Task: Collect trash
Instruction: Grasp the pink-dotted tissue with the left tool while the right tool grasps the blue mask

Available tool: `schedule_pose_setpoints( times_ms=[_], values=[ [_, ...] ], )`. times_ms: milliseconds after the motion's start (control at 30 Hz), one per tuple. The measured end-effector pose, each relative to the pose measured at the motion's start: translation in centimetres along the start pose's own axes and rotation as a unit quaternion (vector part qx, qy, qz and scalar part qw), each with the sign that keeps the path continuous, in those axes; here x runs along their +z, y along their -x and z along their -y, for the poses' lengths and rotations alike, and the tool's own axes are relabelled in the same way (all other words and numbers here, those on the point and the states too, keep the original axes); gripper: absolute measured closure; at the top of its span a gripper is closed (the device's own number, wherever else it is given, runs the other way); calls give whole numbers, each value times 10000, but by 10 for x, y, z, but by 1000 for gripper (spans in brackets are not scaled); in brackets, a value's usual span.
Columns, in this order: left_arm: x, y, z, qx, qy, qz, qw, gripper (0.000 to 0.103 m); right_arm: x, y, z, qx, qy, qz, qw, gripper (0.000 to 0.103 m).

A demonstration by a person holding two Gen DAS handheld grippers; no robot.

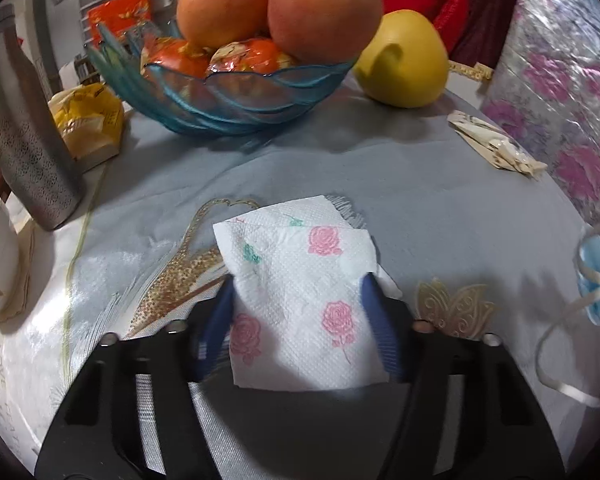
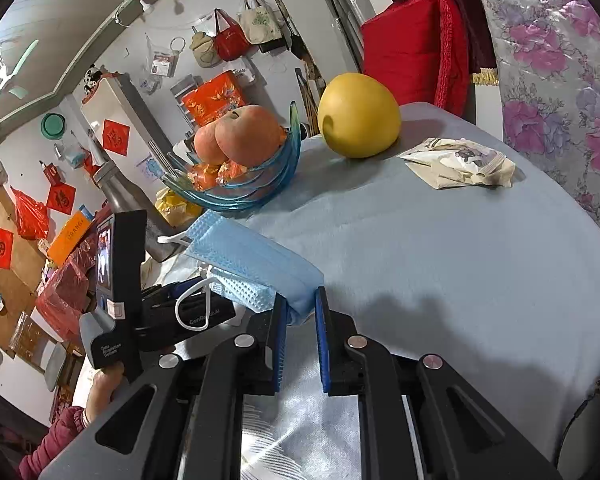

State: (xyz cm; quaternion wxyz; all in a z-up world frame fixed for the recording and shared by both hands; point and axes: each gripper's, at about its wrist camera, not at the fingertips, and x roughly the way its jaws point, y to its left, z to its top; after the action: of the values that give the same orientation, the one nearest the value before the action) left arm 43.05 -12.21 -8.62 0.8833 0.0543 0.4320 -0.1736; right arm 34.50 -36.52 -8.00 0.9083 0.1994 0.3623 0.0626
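Left claw [image 1: 298, 296] pinches the white rose-printed paper napkin [image 1: 300, 304] at the desk's [image 1: 440, 208] near edge for removal; right claw [image 2: 300, 312] clamps the folded blue face mask [image 2: 256, 264], lifted clear as collected trash.

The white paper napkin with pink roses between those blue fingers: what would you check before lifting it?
1. Left gripper astride the white rose-print paper napkin: ok.
2. Pads pressing the napkin firmly: cannot tell.
3. Right gripper shut on the blue pleated face mask: ok.
4. Blue glass fruit bowl apart from the napkin: ok.
5. Cream crumpled wrapper collected: not ok, lies on the table.
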Motion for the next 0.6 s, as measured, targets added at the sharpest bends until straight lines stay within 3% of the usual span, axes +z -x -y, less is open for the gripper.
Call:
schedule_pose_setpoints(
  times_ms=[233,500,567,600],
  values=[
    [-4,8,-9,-445,207,49,9988,86,0,-4,4,-25,-56,-57,10000,89],
    [-8,13,-12,-787,359,-8,9963,85,1,0,4,29,-111,-16,9999,88],
    [-6,12,-8,-754,288,10,9967,76,1,0,3,44,-76,-15,10000,88],
    [-5,12,-6,-728,271,38,9970,64,1,0,3,56,-79,-12,10000,88]
  ],
)
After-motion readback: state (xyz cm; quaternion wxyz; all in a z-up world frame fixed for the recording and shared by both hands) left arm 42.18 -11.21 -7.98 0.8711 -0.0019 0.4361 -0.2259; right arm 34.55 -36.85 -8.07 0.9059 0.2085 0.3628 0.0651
